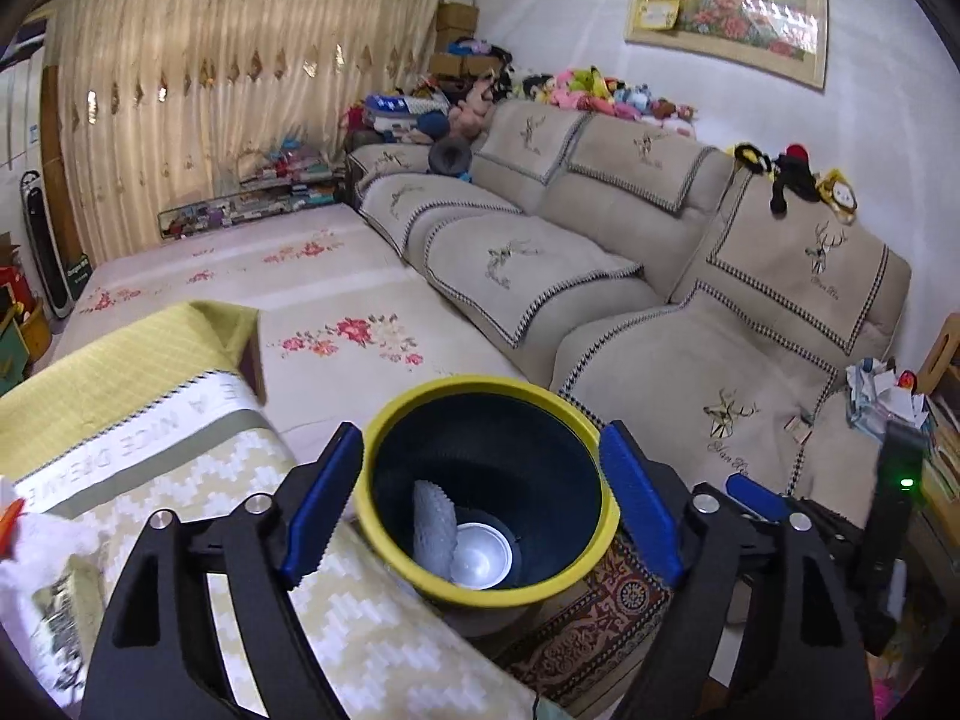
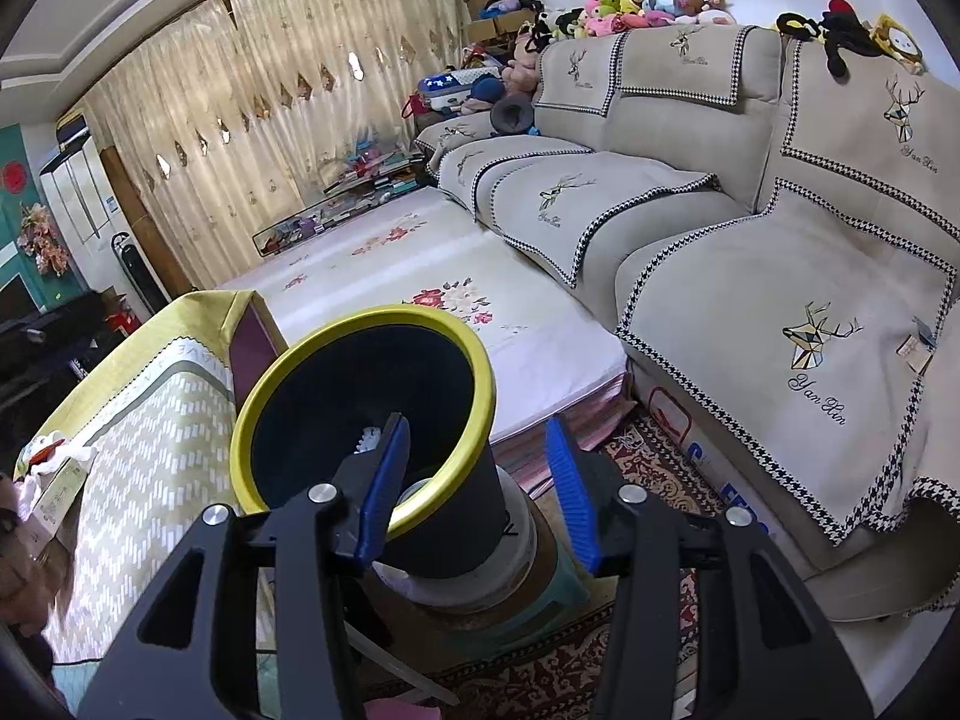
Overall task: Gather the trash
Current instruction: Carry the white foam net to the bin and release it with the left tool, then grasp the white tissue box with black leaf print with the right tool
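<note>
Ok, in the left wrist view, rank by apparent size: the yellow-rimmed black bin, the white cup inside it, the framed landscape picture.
1. Yellow-rimmed black bin, though nearness to the camera inflates it.
2. Framed landscape picture.
3. White cup.

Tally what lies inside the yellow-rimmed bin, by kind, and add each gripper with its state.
In the bin, seen from the left wrist view:
White round lid or cup: 1
Grey bumpy wrapper: 1
Total in bin: 2

Grippers, both open and empty:
left gripper: 1
right gripper: 1
Total grippers: 2
</note>
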Tool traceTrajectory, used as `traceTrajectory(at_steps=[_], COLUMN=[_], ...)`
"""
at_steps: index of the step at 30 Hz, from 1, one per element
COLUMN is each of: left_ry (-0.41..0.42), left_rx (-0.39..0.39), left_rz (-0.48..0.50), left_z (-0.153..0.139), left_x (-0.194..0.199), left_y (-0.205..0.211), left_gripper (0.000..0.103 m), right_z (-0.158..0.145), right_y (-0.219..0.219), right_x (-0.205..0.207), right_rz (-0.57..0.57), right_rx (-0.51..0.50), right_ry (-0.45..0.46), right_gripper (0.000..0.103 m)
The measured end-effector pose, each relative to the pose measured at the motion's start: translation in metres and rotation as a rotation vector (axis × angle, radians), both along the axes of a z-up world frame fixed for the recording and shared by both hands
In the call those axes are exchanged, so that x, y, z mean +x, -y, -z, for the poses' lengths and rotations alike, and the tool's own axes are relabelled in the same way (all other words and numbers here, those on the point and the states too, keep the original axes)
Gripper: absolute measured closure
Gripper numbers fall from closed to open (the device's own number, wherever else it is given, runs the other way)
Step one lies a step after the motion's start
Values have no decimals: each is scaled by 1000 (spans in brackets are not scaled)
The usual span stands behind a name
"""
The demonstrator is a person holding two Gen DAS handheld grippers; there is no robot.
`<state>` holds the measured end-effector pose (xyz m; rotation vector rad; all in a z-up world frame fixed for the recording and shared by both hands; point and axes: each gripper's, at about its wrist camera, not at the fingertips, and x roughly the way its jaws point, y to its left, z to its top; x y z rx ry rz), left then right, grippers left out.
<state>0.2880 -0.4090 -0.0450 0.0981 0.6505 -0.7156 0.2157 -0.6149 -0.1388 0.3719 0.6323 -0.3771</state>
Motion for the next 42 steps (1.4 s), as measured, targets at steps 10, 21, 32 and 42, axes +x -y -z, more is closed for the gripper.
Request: traceTrajectory(at_steps=[10,21,32,42], left_ry=[73,125,80,40], left_rx=[-70,-59,-101,-135], left_rz=[-207,-622,-697,-713], left_z=[-51,-61,-35,-17], left_x=[-63,-132,-155,-151], left_y=[-144,-342,-407,-425], left_gripper=[5,5,5,5], right_z=[-7,-24,-41,-17], right_y=[-58,-219,-348,-379], right_x=[8,27,45,85], right_rz=[-135,-507,-740,-720], right_rx=[-12,-8,-90,-172], right_ry=[-3,26,51,-42], right_gripper=[52,51,31,19])
